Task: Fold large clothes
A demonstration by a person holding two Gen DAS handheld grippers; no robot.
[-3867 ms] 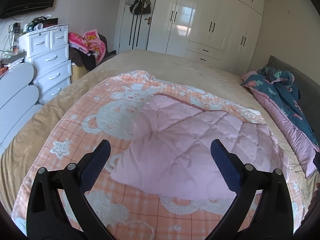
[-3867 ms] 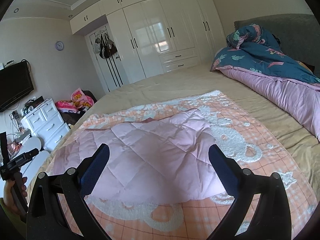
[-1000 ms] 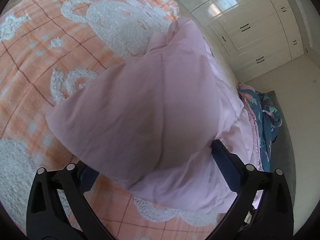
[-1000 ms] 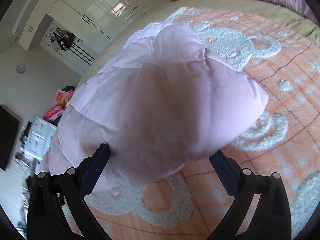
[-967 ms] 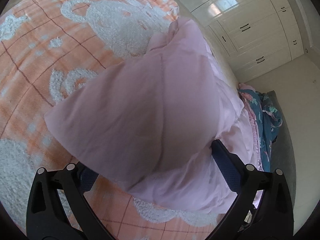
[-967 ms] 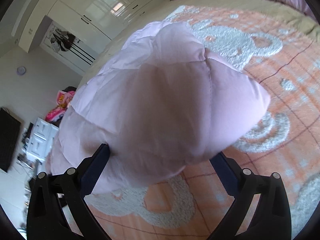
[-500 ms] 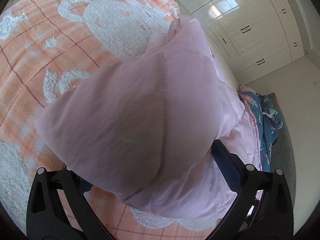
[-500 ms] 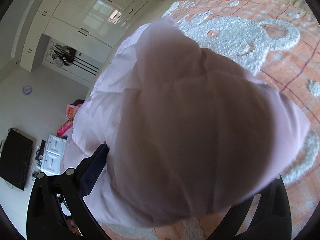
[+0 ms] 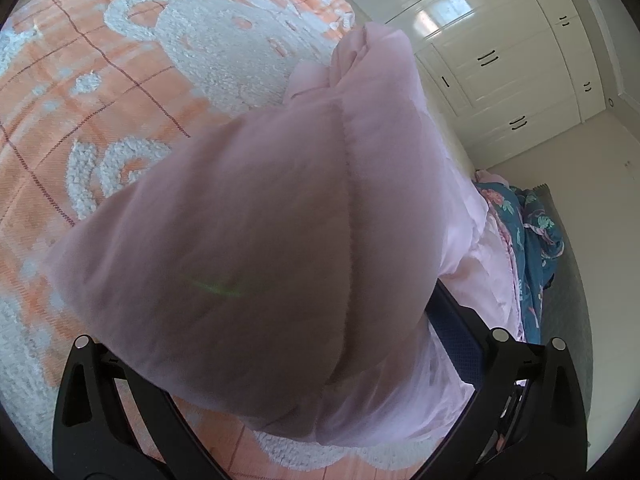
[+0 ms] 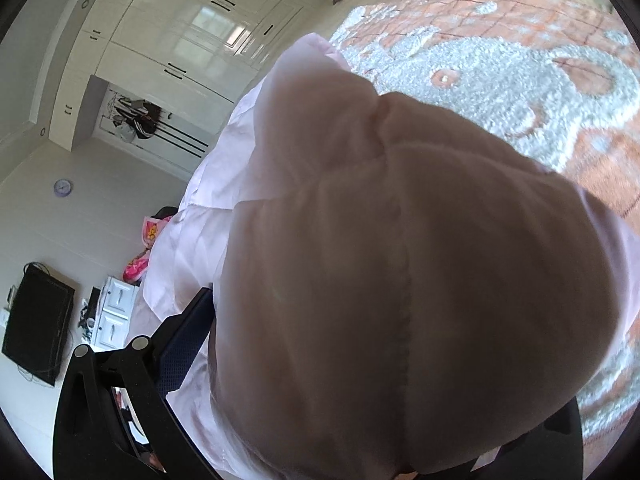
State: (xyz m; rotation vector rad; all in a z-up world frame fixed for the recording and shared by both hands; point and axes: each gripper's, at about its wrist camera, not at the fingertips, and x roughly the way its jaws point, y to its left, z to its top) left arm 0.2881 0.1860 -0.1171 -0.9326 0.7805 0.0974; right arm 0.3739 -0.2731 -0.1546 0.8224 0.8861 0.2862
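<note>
While pink quilt (image 9: 248, 240) bulges over both cameras, left gripper (image 9: 256, 364) and right gripper (image 10: 384, 360) each pinch it above the blanket (image 9: 120, 80).

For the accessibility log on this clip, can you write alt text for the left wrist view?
A pale pink quilted garment fills most of the fisheye frame, bunched between the left gripper fingers, with only the right finger's blue pad showing. Beneath it lies an orange checked blanket with white fleecy bears; white wardrobes and a teal floral duvet sit behind.
</note>
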